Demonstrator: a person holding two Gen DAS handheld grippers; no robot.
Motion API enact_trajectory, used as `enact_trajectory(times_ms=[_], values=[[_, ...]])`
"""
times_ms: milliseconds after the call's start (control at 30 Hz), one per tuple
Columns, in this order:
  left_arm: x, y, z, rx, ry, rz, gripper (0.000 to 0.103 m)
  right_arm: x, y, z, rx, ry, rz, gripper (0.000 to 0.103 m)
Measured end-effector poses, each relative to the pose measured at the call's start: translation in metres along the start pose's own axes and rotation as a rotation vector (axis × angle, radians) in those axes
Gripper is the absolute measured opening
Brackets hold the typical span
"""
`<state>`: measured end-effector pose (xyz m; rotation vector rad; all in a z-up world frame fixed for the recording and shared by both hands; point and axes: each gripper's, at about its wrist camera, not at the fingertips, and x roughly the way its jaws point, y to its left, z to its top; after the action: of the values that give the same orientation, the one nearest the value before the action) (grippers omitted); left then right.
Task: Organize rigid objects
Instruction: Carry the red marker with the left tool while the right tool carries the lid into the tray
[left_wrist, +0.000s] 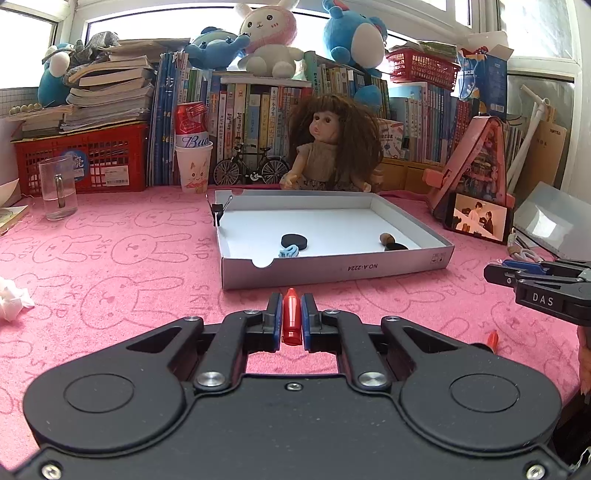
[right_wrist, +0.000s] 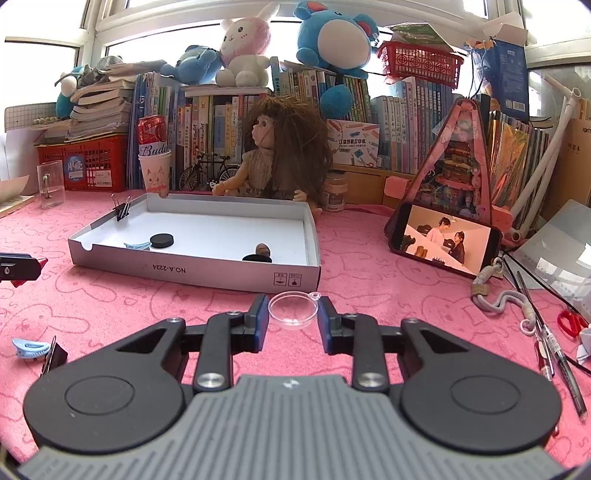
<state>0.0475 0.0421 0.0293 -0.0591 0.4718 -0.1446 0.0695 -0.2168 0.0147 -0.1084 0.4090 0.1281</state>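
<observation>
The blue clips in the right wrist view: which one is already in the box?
The clip beside the black disc, inside the box. The other clip lies outside on the pink cloth, at the left edge.

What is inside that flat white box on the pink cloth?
The box holds a black disc, a light blue clip, a small brown nut-like lump and another dark piece partly hidden behind the front wall. A black binder clip grips its rim.
</observation>
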Motion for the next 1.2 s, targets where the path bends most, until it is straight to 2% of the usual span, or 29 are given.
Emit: enact_trajectory(times_ms=[633,967,1200], values=[[0.035,-0.004,0.044,-0.002,-0.059,-0.012,0.010,0.029,0.002,0.033,0.048,-0.018,0.038,0.033],[0.066,-0.002,0.065,-0.021,-0.057,-0.021,0.010,0.053,0.003,0.046,0.085,-0.007,0.051,0.033],[0.097,0.004,0.092,-0.041,-0.038,-0.035,0.010,0.076,-0.003,0.061,0.115,0.010,0.062,0.033]])
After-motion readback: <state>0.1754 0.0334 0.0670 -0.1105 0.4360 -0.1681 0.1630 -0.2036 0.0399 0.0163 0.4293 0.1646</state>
